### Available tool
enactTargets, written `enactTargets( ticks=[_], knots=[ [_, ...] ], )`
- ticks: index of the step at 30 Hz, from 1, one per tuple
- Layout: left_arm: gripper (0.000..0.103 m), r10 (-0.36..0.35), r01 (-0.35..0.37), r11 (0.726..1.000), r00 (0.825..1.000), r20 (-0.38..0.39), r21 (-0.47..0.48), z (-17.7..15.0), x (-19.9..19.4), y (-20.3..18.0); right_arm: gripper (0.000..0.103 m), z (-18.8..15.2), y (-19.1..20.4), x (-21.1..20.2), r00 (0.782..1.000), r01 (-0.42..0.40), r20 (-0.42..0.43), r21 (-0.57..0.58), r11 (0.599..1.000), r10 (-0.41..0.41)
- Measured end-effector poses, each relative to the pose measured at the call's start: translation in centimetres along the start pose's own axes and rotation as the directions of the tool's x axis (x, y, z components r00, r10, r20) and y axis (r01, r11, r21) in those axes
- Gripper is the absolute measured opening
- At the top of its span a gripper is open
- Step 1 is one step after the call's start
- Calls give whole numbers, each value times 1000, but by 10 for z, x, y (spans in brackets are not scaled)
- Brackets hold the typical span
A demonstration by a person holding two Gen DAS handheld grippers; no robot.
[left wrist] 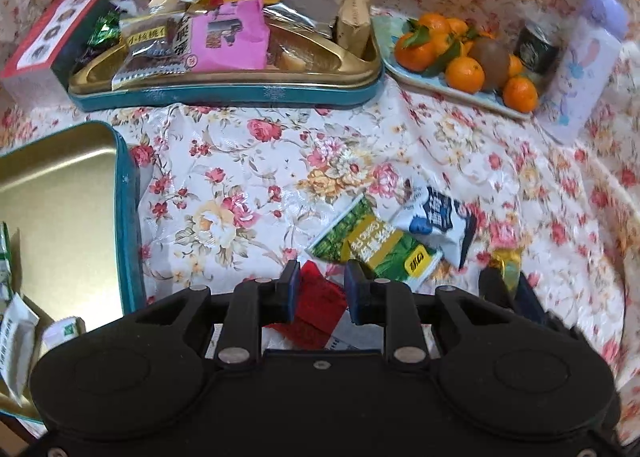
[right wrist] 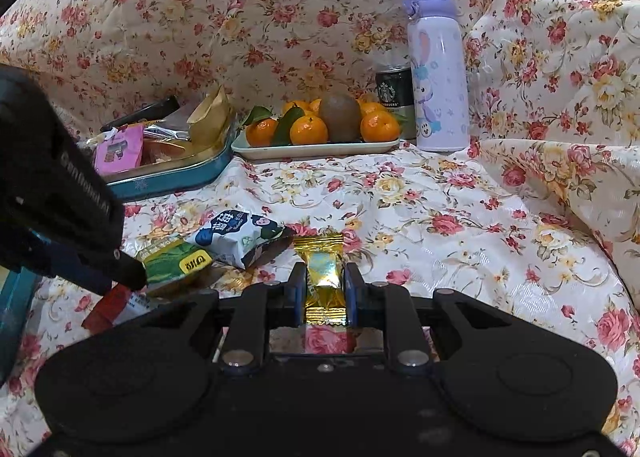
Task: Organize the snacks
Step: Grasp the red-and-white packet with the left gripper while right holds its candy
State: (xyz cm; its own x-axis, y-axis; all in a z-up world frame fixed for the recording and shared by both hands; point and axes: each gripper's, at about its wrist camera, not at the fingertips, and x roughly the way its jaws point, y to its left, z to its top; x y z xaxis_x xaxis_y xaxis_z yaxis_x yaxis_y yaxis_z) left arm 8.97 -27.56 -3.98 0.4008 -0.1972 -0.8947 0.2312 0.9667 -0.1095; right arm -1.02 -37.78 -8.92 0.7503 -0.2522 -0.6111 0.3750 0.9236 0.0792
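Jaws first: right gripper (right wrist: 324, 289) clamped narrow on a gold-wrapped candy (right wrist: 323, 277), long axis running straight out along the fingers, crimped end poking past the tips, wrapper just off or on the floral cloth, hard to say which. Left gripper (left wrist: 320, 291) part-closed around a red packet (left wrist: 318, 307); pads close to both its sides, real pinch or mere straddle impossible to call from this angle. Just beyond those left jaws, a green and yellow packet (left wrist: 374, 247) lying at a slant, and a blue and white packet (left wrist: 438, 223) overlapping its far end. Off to the left, an open gold-lined tin (left wrist: 72, 193) with teal rim, mostly bare, a few sachets at its near edge. Farther back, a second teal tin (left wrist: 224, 91) heaped with snacks, a plate of mandarins (left wrist: 460, 57) beside it, a purple bottle (right wrist: 438, 69) and a can (right wrist: 394, 91) behind. Key relation, by judgement: emptier tin on the left side, so left hand nearer to it, a short sideways carry; right hand's candy well apart from it, across the loose packets. Risk, likely: slippery foil sliding out lengthwise along the jaws.
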Motion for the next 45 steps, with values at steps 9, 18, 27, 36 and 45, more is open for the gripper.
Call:
enactTargets(
  ticks=[9,18,27,36,45],
  knots=[
    [41,-7,12,990,999,-35,144,-16,-14,2,21,0,0,0,1000,-2,-1,4,1000,2],
    [41,-17,17,1000,1000,2,14,-25,-28,15,21,0,0,0,1000,-3,-2,2,1000,3],
    [49,-27,27,999,1000,-9,-45,-35,-21,16,21,1,-1,0,1000,-5,-4,3,1000,5],
    [54,-1,1,999,1000,-14,-37,-40,-13,10,21,0,-1,-1,1000,-7,-4,6,1000,7],
    [51,14,-14,1000,1000,-6,-1,-42,-13,5,21,0,-1,-1,1000,-11,-5,15,1000,11]
  ],
)
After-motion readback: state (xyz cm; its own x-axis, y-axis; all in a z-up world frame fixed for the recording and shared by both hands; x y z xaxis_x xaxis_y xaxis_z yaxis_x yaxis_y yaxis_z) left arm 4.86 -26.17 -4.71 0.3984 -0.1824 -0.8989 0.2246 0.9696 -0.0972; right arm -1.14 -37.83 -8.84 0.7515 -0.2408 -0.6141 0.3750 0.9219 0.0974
